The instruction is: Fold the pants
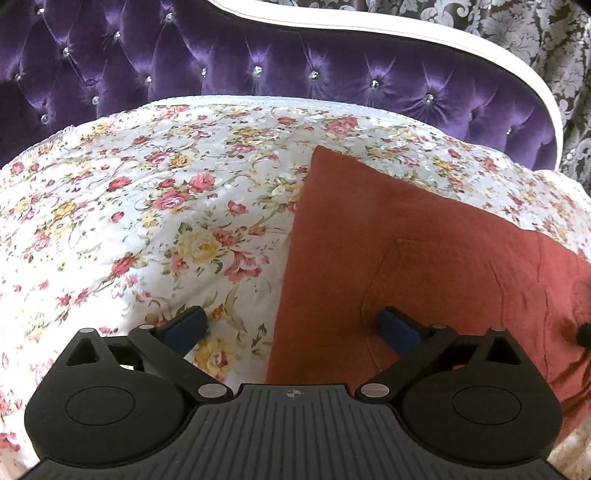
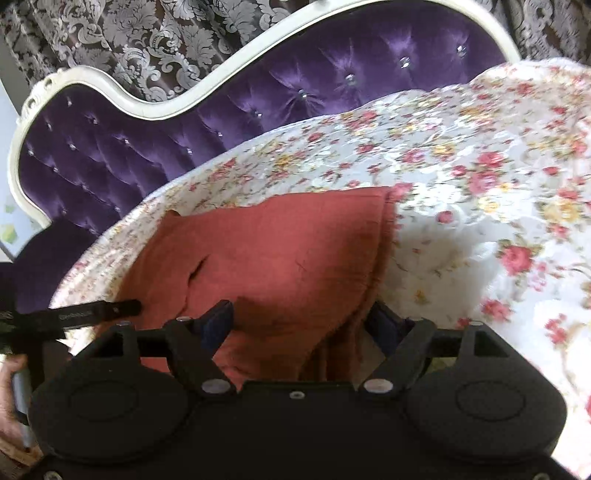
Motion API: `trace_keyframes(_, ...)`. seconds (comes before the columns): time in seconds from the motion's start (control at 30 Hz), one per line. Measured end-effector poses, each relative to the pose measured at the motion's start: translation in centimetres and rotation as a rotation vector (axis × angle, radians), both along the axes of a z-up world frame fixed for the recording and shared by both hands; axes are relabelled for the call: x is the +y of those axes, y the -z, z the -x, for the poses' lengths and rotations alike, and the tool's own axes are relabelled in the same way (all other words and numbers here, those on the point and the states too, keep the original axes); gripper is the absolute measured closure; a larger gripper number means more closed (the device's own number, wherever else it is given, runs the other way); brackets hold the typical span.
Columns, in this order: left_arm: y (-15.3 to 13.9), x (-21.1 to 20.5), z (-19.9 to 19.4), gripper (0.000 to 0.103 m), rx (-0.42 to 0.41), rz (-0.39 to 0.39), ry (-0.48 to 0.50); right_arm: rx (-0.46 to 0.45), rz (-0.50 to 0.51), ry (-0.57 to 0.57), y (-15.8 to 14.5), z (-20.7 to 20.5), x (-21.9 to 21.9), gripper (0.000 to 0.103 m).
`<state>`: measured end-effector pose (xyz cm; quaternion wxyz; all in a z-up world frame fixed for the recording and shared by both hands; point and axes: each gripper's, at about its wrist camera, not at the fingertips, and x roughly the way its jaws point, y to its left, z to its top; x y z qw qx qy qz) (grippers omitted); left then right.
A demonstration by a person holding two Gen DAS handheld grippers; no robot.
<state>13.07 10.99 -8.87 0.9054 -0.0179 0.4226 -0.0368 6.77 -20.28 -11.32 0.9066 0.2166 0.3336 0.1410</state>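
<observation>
The rust-red pants (image 1: 424, 258) lie folded flat on the floral bedspread (image 1: 147, 206); they also show in the right wrist view (image 2: 266, 258). My left gripper (image 1: 291, 326) is open, its jaws wide apart astride the pants' left edge: the left finger (image 1: 184, 326) over the bedspread, the right finger (image 1: 397, 326) resting on the cloth. My right gripper (image 2: 303, 325) is open over the pants' near right edge, where layered folds (image 2: 343, 332) bunch between its fingers. A black part of the left gripper (image 2: 92, 312) shows at the left in the right wrist view.
A purple tufted headboard (image 1: 258, 70) with a white curved frame (image 1: 406, 33) stands behind the bed. Patterned grey curtains (image 2: 155, 40) hang beyond it. The bedspread (image 2: 480, 177) stretches wide to the sides of the pants. A hand (image 2: 11, 398) shows at the left edge.
</observation>
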Motion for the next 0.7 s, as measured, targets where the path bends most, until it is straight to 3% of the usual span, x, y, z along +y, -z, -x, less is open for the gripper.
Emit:
trace_keyframes(0.17,0.1,-0.9,-1.3,0.0,0.014,0.004,0.052,-0.014,-0.051,-0.011,0.3,-0.6,0.0,0.027)
trace_keyframes(0.2,0.1,-1.1,-1.5,0.001,0.018,0.005,0.06,-0.012,-0.04,-0.01,0.3,-0.7,0.0,0.041)
trace_keyframes(0.23,0.0,-1.3,-1.6,0.009,0.021,0.011,0.067,-0.009,-0.028,-0.012,0.4,-0.6,-0.1,0.054)
trace_keyframes(0.27,-0.2,-1.5,-1.6,0.033,0.018,0.025,0.08,-0.011,-0.041,-0.028,0.4,-0.4,-0.3,0.059)
trace_keyframes(0.33,-1.0,-2.4,-1.1,0.065,0.01,0.056,0.105,-0.03,-0.031,-0.042,0.0,0.0,-0.1,0.066)
trace_keyframes(0.47,-2.1,-5.0,0.0,0.091,-0.043,-0.083,0.086,-0.135,0.134,-0.082,-2.3,1.0,2.0,0.07)
trace_keyframes(0.53,-3.1,-5.8,0.4,0.091,-0.089,-0.107,0.089,-0.182,0.151,-0.092,-3.5,1.0,1.9,0.072)
trace_keyframes(0.7,-5.5,-7.3,-1.3,0.091,-0.139,-0.084,0.107,-0.254,0.19,-0.076,-6.0,-1.2,0.1,0.072)
